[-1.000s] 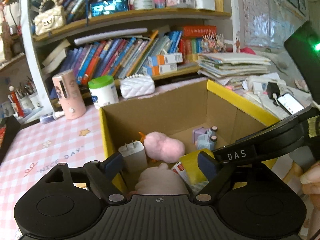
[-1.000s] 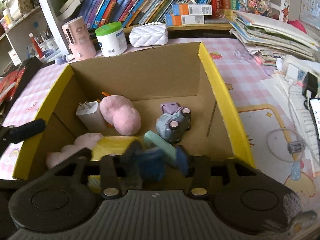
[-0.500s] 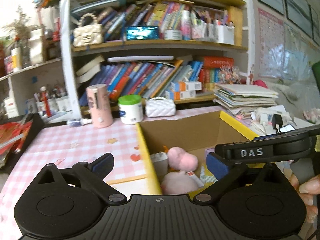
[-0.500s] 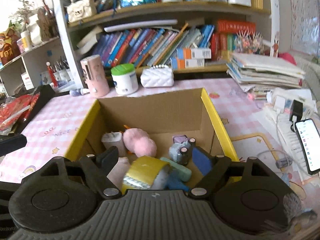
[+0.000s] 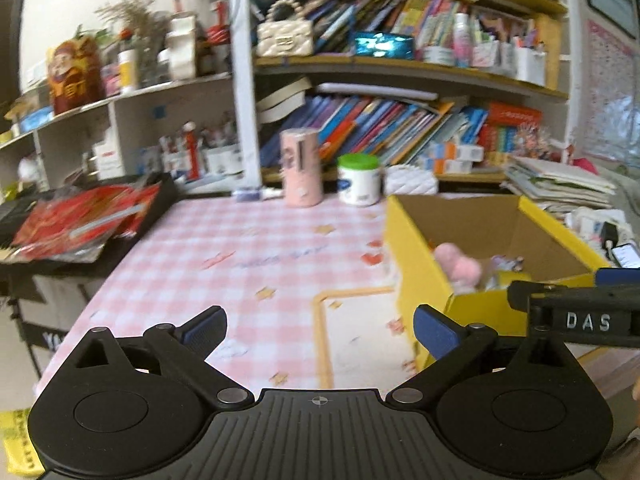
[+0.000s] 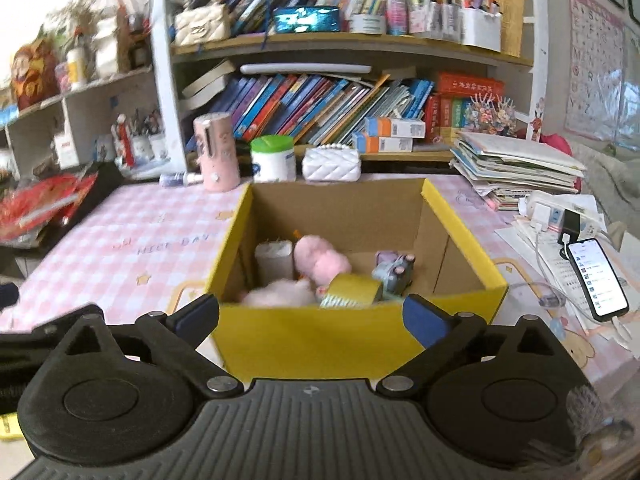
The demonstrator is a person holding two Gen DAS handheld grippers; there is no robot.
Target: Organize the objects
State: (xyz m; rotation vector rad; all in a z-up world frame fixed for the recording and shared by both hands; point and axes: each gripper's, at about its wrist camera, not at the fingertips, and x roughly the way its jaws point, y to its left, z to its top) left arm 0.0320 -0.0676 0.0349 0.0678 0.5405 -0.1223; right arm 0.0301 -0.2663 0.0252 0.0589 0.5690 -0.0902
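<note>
The yellow cardboard box (image 6: 352, 344) sits on the pink checked tablecloth (image 6: 132, 236). Inside it lie a pink plush toy (image 6: 320, 260), a white charger (image 6: 274, 258), a roll of yellow tape (image 6: 352, 290) and a small blue-grey toy car (image 6: 394, 274).

The right gripper (image 6: 312, 316) has just been opening its jaws. They are wide now, with nothing between them. The box is just past its tips, and the toys lie beyond, down in the box.

The left gripper (image 5: 318, 324) is wide open too, with nothing in it. It points down at the bare cloth, and the box is off to its right side.
</note>
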